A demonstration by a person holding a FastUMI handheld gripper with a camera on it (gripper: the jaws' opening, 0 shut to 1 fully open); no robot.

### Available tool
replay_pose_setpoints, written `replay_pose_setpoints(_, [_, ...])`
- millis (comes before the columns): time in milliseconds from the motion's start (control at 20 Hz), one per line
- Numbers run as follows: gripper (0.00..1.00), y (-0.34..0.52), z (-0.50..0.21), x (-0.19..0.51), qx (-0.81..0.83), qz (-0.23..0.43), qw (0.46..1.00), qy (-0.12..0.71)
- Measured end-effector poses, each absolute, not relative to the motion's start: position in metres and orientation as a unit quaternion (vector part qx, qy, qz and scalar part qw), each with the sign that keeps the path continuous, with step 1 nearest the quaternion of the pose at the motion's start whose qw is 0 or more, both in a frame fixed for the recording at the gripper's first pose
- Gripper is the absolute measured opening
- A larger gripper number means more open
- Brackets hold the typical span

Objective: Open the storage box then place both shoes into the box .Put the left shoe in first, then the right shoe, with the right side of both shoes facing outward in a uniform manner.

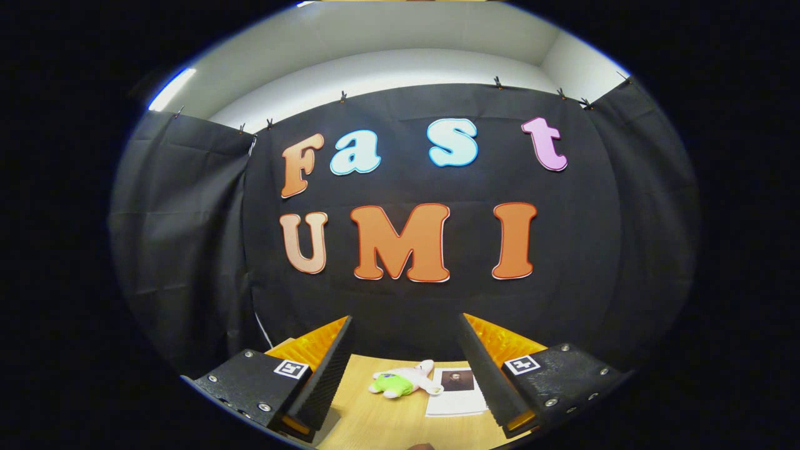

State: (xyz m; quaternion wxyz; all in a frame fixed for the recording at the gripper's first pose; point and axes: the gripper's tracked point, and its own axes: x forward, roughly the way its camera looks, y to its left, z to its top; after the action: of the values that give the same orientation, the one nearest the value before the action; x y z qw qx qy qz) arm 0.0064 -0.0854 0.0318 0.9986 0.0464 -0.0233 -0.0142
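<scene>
In the gripper view, the gripper (405, 365) is held level and aimed at the booth's black cloth wall (187, 250), which hangs from small clips along its top edge under a white wall and ceiling. Its two fingers stand wide apart, released, with nothing between them and nothing pressed by either pad. Each finger carries a small square marker on its upper face.

Below and ahead of the fingers lies a light wooden bench (381, 419), running up to the foot of the cloth. Lying on the bench in the open gap between the fingers is a small plush toy (403, 380), white with a bright green patch, resting on its side. Just beside it, toward the right finger, is a white sheet of paper (455, 394) with a small dark portrait printed near its top; the toy's end touches or overlaps the sheet's near corner. The right finger hides part of the sheet's far edge.

Where the storage box and the two shoes are cannot be told from here.
</scene>
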Motion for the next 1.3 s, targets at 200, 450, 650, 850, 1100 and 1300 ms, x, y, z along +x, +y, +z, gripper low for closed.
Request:
replay_pose_setpoints(200, [0.98, -0.1, 0.029, 0.004, 0.048, -0.023, 0.998, -0.023])
replay_pose_setpoints(450, [0.98, -0.105, 0.017, 0.006, 0.057, -0.028, 0.998, -0.007])
replay_pose_setpoints(650, [0.98, -0.107, 0.014, 0.007, 0.062, -0.033, 0.998, 0.0])
replay_pose_setpoints(850, [0.98, -0.107, 0.014, 0.006, 0.064, -0.035, 0.997, 0.001])
replay_pose_setpoints(1100, [0.98, -0.106, 0.013, 0.005, 0.075, -0.036, 0.997, 0.005])
replay_pose_setpoints(1300, [0.98, -0.104, 0.016, 0.003, 0.074, -0.035, 0.997, 0.001])
